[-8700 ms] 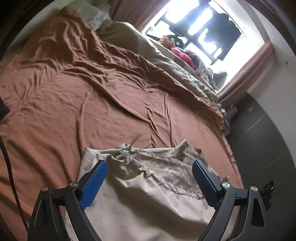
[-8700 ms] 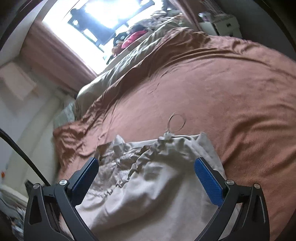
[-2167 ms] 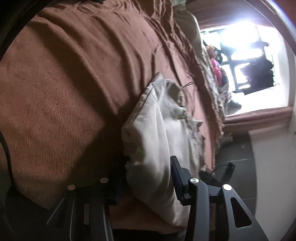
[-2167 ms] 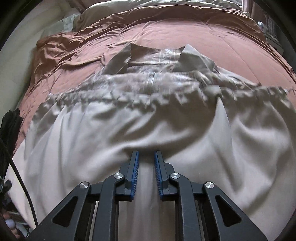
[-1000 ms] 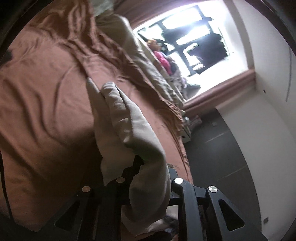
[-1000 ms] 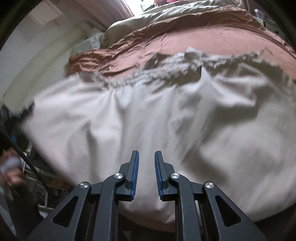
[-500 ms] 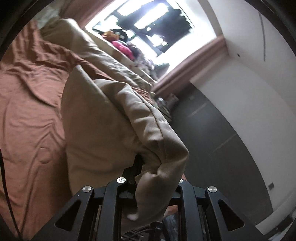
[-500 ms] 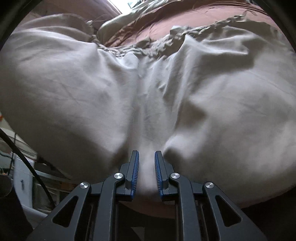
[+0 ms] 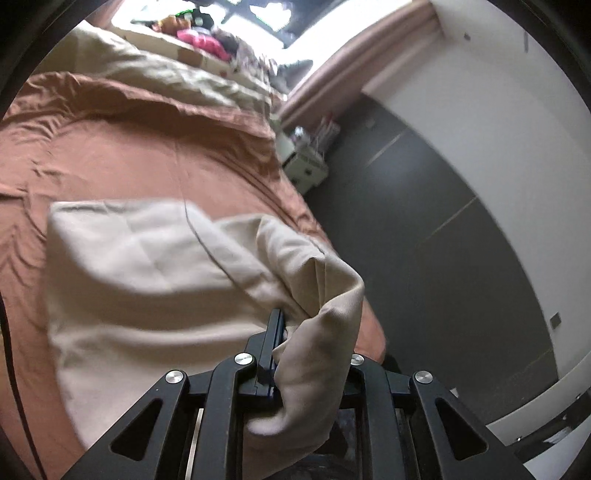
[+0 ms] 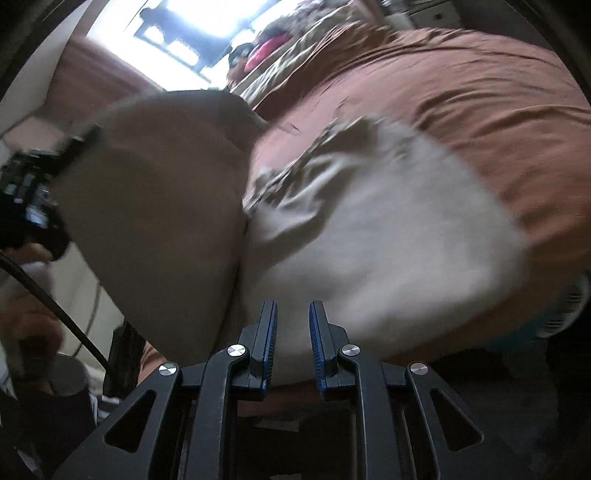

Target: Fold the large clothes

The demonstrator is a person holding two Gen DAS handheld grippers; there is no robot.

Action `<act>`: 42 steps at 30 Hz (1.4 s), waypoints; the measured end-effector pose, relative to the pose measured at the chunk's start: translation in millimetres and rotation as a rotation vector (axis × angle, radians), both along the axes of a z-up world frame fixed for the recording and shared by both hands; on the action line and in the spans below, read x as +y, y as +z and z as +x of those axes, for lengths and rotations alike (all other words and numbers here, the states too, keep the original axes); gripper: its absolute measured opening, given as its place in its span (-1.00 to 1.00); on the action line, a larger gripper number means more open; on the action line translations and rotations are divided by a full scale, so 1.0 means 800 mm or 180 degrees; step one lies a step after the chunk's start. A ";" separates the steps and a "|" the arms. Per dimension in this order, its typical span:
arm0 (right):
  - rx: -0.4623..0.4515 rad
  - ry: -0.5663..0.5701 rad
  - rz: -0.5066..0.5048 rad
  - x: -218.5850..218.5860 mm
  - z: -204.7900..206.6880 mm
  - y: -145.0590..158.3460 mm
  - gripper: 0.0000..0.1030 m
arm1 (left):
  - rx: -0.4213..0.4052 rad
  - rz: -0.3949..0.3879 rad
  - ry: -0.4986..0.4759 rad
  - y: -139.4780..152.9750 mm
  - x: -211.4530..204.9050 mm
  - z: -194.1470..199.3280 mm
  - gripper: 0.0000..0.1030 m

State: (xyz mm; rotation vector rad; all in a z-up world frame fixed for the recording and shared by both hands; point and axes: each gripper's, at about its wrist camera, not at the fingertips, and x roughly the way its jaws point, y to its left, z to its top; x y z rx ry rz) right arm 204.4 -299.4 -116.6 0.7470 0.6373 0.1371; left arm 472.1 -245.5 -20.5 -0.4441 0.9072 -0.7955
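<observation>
- Left gripper (image 9: 295, 332): fingers pinched tight on a bunched edge of the beige garment (image 9: 147, 280). Only the blue-padded left finger (image 9: 275, 332) shows; the other is buried under cloth that drapes over the front of the tool.
- Right gripper (image 10: 291, 332): fingers nearly together, a narrow gap between the blue pads (image 10: 271, 332). Pale cloth sits right at the tips, but no fabric is visible in the gap. Cannot tell whether it has a hold or merely touches.
- Garment, left wrist view: rises from the pinch and spreads across the bed (image 9: 129, 147) as a broad, fairly smooth panel with one seam line across it. Blurred, so likely in motion.
- Garment, right wrist view: one shaded flap stands raised on the left; a lighter part lies on the rust-brown sheet with a gathered, ruffled band along its far edge. Also blurred.
- Progress, as a judgement: mid-fold. One side looks lifted to be carried over the part lying on the bed. No flat, finished stack is visible, so laying the flap down, squaring edges and probably further folds remain.
- Farther out: rumpled olive bedding (image 9: 166, 77) along the bed's far side, then a bright window (image 10: 192, 29) with curtain.
- Far right, left wrist view: dark floor, white wall, small pale cabinet (image 9: 306, 166) at the bed's corner.
</observation>
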 end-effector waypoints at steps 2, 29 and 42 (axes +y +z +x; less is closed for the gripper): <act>-0.0002 -0.0103 0.0005 -0.020 -0.014 -0.001 -0.71 | 0.0107 0.0052 -0.0069 -0.019 -0.024 0.006 -0.67; -0.0068 -0.0402 0.0402 -0.091 -0.056 -0.031 0.50 | 0.0091 0.0504 -0.0768 -0.078 -0.094 -0.038 0.57; 0.0069 0.0209 0.0451 -0.108 0.054 -0.055 0.50 | 0.0233 0.0934 0.0412 -0.123 0.119 -0.029 0.57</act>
